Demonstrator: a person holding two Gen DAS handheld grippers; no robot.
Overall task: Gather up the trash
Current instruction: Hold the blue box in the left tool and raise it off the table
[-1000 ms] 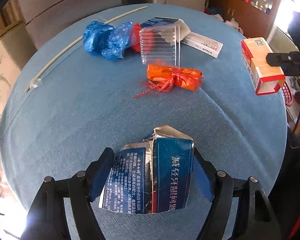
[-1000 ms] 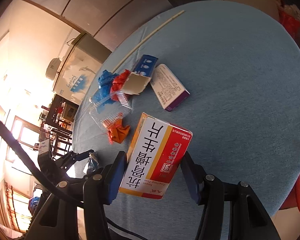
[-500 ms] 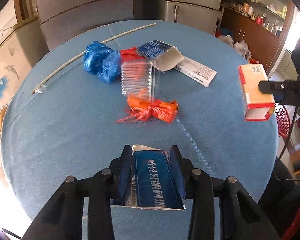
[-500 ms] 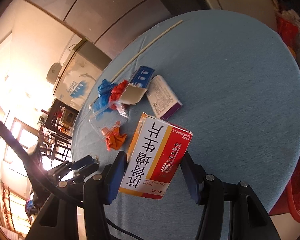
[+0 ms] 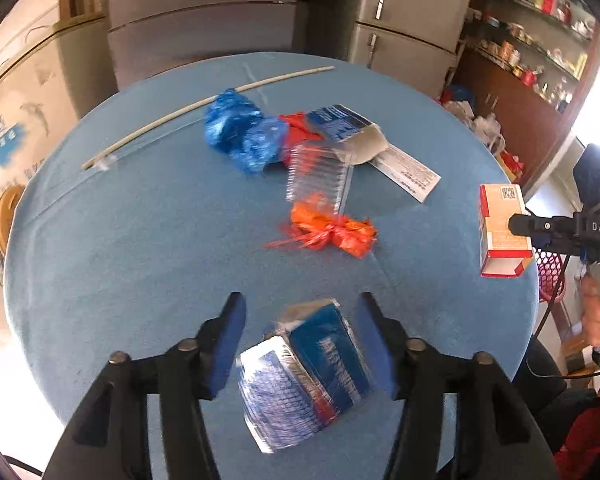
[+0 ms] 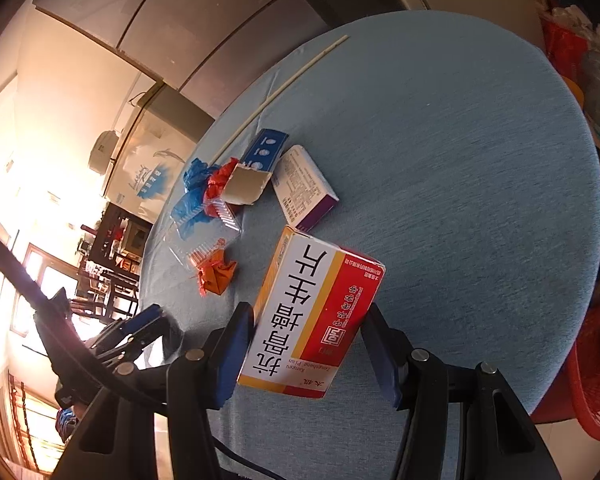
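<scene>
Blue tablecloth (image 5: 140, 248); blue-and-silver printed carton (image 5: 304, 376); red, white, yellow box (image 6: 316, 312); orange wrapper (image 5: 332, 232); blue crumpled bags (image 5: 240, 132).

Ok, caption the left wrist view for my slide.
Left gripper opening around a flattened blue carton on the blue table.

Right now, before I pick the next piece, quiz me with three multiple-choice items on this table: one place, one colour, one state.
1. Where is the orange wrapper?
A. In a red basket
B. On the table beside the clear tray
C. Under the white stick

2. What colour are the crumpled bags nearest the white stick?
A. Green
B. Yellow
C. Blue

3. What is the right gripper doing?
A. Shut on the red and white box
B. Open and empty
C. Shut on the orange wrapper

Answers: B, it lies on the cloth at the tray's near edge; C, both bags are bright blue; A, the pads press the box's sides, above the table.
</scene>
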